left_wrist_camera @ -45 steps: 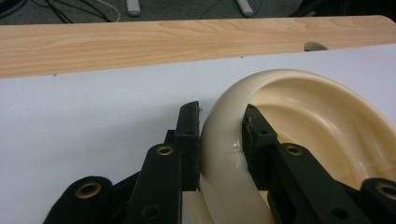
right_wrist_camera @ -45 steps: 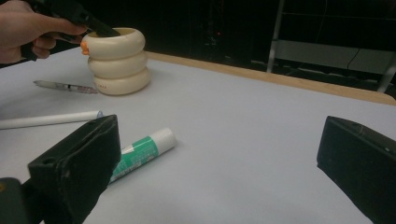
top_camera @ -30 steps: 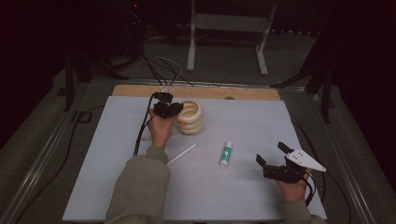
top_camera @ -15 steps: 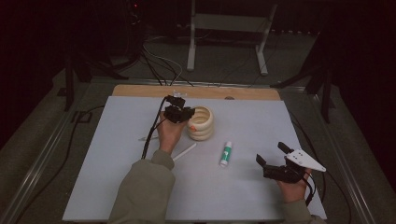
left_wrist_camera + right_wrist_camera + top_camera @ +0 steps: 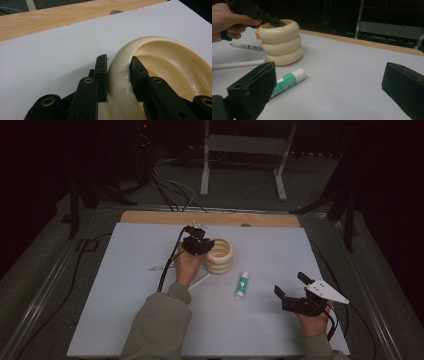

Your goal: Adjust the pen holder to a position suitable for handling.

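While left gripper [image 5: 117, 75] clamps cream ringed pot [image 5: 220, 256] rim, right gripper [image 5: 292, 291] hovers agape near glue stick [image 5: 242, 285]

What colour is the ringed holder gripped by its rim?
Cream, with a small orange bit on one side; the holder shows best in the right gripper view.

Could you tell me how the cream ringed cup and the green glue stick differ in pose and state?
The cream ringed cup stands upright; the green glue stick lies flat on its side. The left gripper clamps the cup's rim, while the glue stick lies untouched. Both rest on the white mat.
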Demonstrator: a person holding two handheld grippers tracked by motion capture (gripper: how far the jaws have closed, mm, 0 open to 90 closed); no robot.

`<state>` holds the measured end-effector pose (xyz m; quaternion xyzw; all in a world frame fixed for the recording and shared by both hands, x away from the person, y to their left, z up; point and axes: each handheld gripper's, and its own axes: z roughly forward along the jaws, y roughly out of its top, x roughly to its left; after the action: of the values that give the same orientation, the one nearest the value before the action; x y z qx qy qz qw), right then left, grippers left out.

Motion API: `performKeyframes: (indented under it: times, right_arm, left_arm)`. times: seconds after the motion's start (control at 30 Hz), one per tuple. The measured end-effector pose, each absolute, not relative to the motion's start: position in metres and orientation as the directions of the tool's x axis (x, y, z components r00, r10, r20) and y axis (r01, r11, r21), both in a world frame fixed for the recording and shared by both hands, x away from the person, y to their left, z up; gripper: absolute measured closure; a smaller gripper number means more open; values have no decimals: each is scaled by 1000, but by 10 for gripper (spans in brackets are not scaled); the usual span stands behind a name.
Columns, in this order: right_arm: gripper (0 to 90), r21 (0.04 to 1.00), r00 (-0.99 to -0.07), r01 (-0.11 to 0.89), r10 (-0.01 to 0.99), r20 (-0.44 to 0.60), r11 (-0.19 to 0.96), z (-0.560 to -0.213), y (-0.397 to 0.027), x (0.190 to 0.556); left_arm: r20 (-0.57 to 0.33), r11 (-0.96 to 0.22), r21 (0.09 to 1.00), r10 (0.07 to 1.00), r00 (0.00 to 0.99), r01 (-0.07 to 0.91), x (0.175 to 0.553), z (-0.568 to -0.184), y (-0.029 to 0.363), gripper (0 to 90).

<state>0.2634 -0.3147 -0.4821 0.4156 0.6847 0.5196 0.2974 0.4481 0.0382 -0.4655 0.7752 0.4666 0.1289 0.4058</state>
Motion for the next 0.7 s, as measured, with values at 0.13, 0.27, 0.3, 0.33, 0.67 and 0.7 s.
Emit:
performKeyframes:
  times: [0.13,0.27,0.3,0.33,0.67,0.7]
  right_arm:
    - [4,959,-477,259,878,24,114,-482,-315,263]
    - [4,959,-477,259,878,24,114,-482,-315,263]
    - [4,959,-478,259,878,24,115,-482,-315,263]
    - [4,959,-478,259,878,24,115,-482,-315,263]
    - [3,959,-473,259,881,25,112,-482,-315,263]
    - [3,959,-473,259,881,25,112,-482,-315,263]
  left_arm:
    - [-215,-209,757,816,537,620,449,-465,40,637]
    - [-224,-190,789,797,561,585,448,-463,44,337]
    - [-220,-185,795,799,559,577,448,-462,44,258]
    - [-220,-185,795,799,559,577,448,-462,44,179]
    - [-175,-193,844,783,597,500,440,-452,53,4]
    - [-177,-193,846,778,602,497,439,-451,54,4]
